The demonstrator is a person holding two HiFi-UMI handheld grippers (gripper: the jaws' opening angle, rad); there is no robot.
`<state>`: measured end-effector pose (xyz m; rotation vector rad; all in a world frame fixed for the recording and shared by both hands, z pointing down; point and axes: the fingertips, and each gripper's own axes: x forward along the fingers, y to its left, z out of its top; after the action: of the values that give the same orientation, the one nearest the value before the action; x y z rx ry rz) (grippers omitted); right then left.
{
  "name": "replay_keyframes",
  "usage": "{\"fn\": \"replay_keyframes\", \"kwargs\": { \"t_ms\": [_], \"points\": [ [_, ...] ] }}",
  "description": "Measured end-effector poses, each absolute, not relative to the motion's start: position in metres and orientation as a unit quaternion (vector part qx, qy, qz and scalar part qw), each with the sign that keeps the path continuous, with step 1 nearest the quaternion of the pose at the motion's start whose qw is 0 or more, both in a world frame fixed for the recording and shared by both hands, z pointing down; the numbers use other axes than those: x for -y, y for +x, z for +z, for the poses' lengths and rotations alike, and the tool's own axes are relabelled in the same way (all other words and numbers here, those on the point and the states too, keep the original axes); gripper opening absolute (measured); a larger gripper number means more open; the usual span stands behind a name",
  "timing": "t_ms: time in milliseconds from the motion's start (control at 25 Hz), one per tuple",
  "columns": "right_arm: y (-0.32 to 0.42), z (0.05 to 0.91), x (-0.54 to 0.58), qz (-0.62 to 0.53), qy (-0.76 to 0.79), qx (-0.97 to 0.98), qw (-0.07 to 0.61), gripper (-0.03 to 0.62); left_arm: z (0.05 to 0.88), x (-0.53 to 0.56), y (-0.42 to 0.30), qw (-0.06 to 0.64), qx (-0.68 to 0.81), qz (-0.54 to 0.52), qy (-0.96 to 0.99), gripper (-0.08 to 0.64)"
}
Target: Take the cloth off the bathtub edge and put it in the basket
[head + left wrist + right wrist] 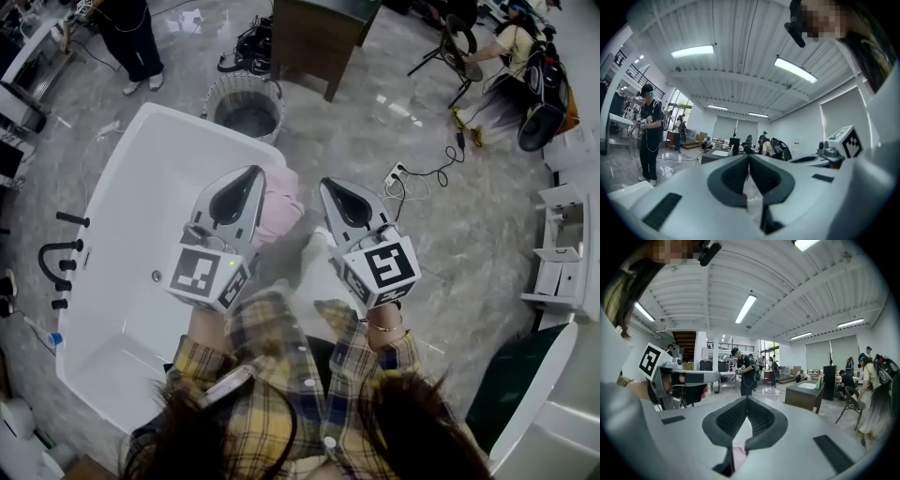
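Your left gripper (254, 172) and right gripper (328, 185) are held out side by side, near each other, both pointing forward and roughly level. Each pair of jaws is closed, tips meeting.

Your left gripper (749, 158): jaws pressed together at the tips, aimed level across the room.
Right gripper (796, 160): close on your right, its marker cube (847, 140) showing.
Standing person (648, 133): far left, dark clothes, on a glossy floor (618, 171).
Ceiling lights (693, 50): long strips, lit.

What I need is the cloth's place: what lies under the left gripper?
A pink cloth on the bathtub edge shows past the left gripper; the gripper covers the rest of it.
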<state>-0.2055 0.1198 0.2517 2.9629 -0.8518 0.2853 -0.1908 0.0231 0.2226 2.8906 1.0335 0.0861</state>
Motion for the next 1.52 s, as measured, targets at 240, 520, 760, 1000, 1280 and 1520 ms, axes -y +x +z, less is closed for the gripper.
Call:
{"fn": "replay_keyframes", "kwargs": {
  "t_ms": [240,520,760,1000,1280,1520],
  "points": [
    [-0.148,0.254,-0.116,0.083,0.946,0.311,0.036,0.015,0.224,-0.024,-0.141,0.029,-0.308,0.017,0.951,0.025],
    [-0.031,0.262,-0.117,0.080,0.905,0.416,0.040,0.015,0.230,-0.033,-0.053,0.017,-0.203,0.015,0.979,0.026],
    [0.060,0.262,-0.080,0.093,0.835,0.540,0.057,0.015,0.232,-0.014,0.025,0.030,-0.074,0.024,0.997,0.026],
    [0.106,0.260,-0.044,0.090,0.745,0.656,0.082,0.015,0.235,0.009,0.069,0.049,0.055,0.029,0.997,0.025],
    [0.113,0.274,-0.013,0.088,0.644,0.751,0.113,0.015,0.255,0.029,0.063,0.074,0.188,0.037,0.979,0.026],
    [0.081,0.289,0.005,0.096,0.600,0.785,0.121,0.015,0.276,0.039,0.019,0.078,0.247,0.057,0.964,0.026]
  ]
}}
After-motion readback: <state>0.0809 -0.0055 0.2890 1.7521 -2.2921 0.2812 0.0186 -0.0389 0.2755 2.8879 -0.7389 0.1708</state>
